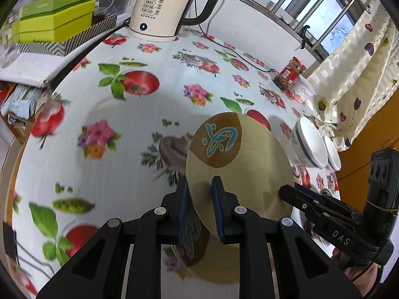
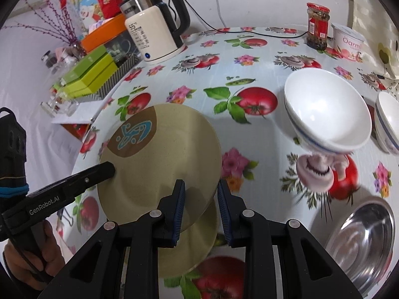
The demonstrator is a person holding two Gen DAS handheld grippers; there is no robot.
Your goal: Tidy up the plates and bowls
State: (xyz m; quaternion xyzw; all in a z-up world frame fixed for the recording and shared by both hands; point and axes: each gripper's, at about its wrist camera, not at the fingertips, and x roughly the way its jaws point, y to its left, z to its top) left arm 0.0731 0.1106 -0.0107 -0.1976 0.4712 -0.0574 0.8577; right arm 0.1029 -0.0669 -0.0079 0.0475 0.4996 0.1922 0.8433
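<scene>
A beige plate [image 1: 249, 164] with a brown patch and a blue mark hangs tilted above the table, gripped from two sides. My left gripper [image 1: 199, 182] is shut on its near-left rim. My right gripper [image 2: 200, 183] is shut on the near-right rim [image 2: 197, 189], and its fingers [image 1: 289, 193] also show at the plate's right edge. A second beige plate [image 2: 184, 251] lies on the table just below the held one. Two white bowls with a blue band [image 2: 326, 109] [image 2: 389, 122] stand to the right. A steel bowl [image 2: 361, 244] sits at the near right.
On the fruit-print tablecloth [image 1: 139, 114], a cream kettle [image 1: 159, 7] with its black cord stands at the back. Green boxes [image 1: 57, 17] are stacked at the back left. At the back right are a red-lidded jar [image 2: 316, 26] and a yoghurt tub [image 2: 349, 42].
</scene>
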